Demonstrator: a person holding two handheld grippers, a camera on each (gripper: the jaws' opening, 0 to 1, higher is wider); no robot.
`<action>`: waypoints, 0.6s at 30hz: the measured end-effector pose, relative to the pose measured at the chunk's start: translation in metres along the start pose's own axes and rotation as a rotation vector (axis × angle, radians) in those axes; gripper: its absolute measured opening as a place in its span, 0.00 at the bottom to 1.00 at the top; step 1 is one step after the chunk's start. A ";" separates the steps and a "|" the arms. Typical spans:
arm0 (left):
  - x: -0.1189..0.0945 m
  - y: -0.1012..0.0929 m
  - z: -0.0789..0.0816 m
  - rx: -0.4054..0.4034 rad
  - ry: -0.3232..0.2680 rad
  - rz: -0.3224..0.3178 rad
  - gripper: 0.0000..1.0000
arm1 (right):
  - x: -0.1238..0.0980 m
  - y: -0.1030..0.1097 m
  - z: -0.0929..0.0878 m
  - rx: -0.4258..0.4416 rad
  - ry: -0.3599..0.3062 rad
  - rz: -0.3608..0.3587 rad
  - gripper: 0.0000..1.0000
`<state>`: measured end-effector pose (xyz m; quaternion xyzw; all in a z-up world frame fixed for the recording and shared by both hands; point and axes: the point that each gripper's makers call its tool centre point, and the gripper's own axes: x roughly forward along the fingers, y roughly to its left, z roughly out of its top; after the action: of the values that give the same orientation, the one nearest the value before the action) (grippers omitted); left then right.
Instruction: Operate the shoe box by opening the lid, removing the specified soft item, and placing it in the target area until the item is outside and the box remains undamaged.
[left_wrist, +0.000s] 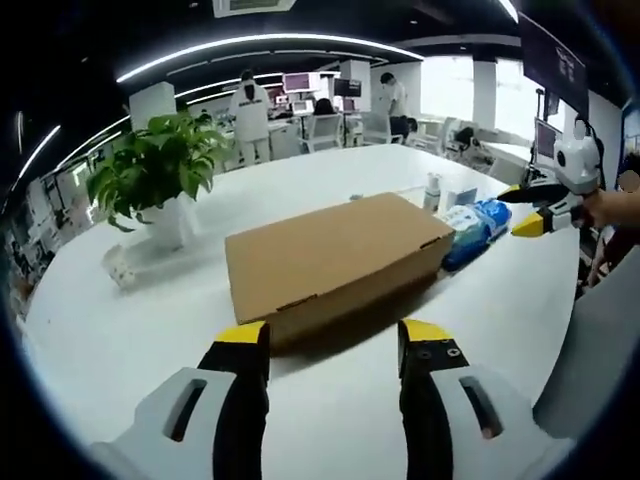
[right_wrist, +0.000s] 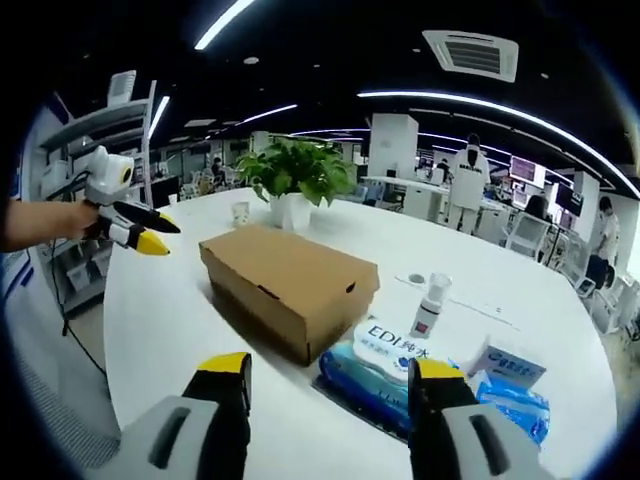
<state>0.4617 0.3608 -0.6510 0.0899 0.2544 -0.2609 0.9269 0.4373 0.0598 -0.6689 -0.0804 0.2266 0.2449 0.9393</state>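
White worktop (left_wrist: 140, 330) carries all items. The cardboard shoe box (left_wrist: 335, 258) lies flat near its middle, lid shut; contents not visible. Judged light, stiff yet crushable corrugated board; best taken at the lid's front lip, lifting evenly to avoid tearing. A potted plant (left_wrist: 155, 180) stands behind it. Soft wipe packs (right_wrist: 385, 365) lie just beside one end, with a small pump bottle (right_wrist: 430, 303) near. Left claw (left_wrist: 330, 335) is spread wide, empty, short of the box. Right claw (right_wrist: 330, 375) likewise spread, holding nothing.
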 end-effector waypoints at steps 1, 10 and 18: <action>-0.003 -0.003 -0.001 -0.004 -0.001 0.000 0.54 | -0.005 -0.003 -0.003 0.005 0.000 -0.010 0.64; -0.033 -0.036 -0.010 -0.036 -0.038 -0.011 0.60 | -0.059 -0.019 -0.023 0.006 -0.007 -0.077 0.77; -0.063 -0.066 -0.010 -0.041 -0.086 -0.040 0.67 | -0.112 -0.027 -0.037 0.035 -0.018 -0.135 0.89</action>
<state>0.3759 0.3351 -0.6286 0.0543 0.2215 -0.2779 0.9332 0.3494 -0.0202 -0.6487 -0.0768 0.2162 0.1777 0.9570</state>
